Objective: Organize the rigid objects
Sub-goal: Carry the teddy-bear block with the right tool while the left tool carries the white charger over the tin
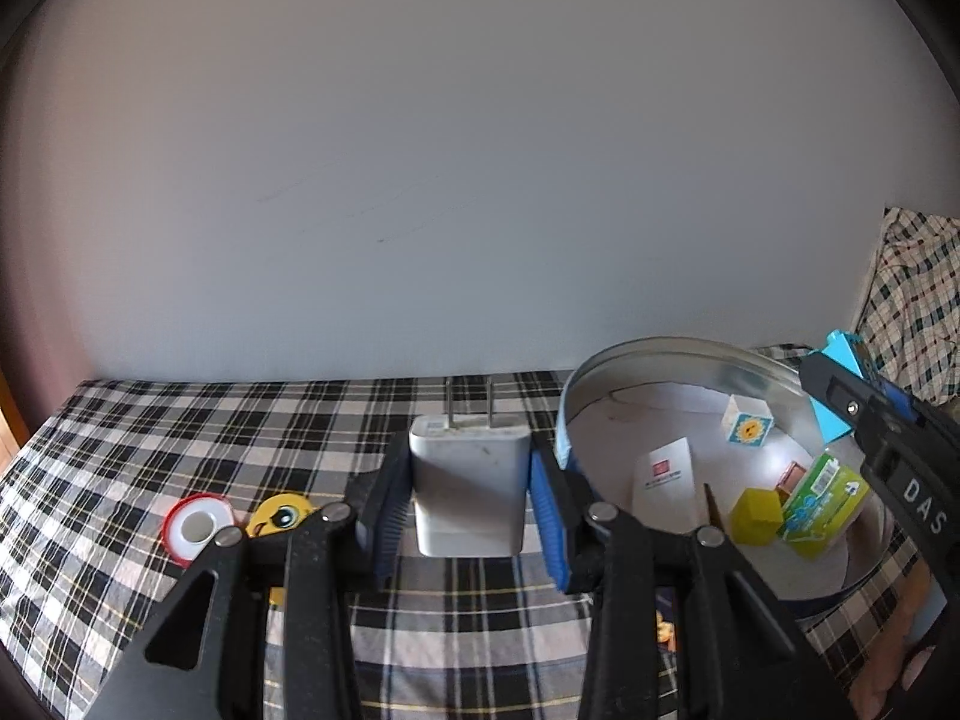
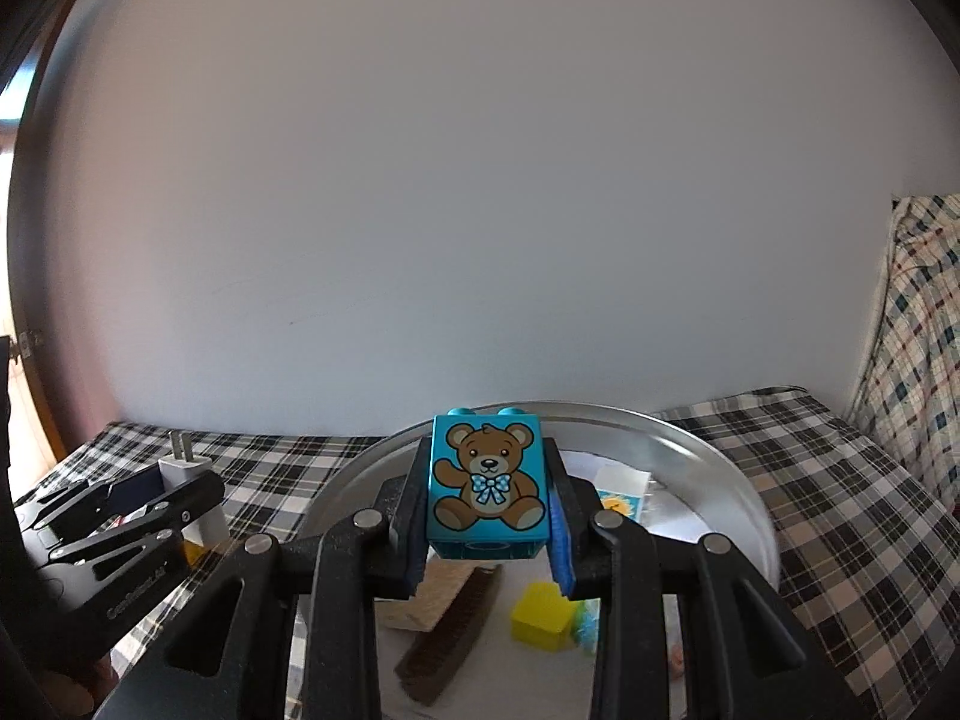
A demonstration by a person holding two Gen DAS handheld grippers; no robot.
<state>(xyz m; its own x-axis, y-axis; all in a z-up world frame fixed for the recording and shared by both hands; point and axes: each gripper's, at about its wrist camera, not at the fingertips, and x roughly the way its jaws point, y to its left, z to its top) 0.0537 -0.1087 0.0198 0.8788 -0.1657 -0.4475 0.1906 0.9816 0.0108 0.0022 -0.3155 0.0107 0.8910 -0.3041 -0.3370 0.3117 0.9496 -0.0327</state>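
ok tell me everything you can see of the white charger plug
The white charger plug is a boxy adapter of smooth, slightly scuffed plastic with two flat metal prongs pointing away from the camera. The left gripper clamps it by its two sides, blue pads pressed on, holding it above the checked cloth, just left of the round metal tin.

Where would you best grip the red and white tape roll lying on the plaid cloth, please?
Grip the tape roll across its red rim, coming from above. It lies flat with its hole facing up, so the two outer edges are the only opposing faces; the yellow toy crowds its right side.
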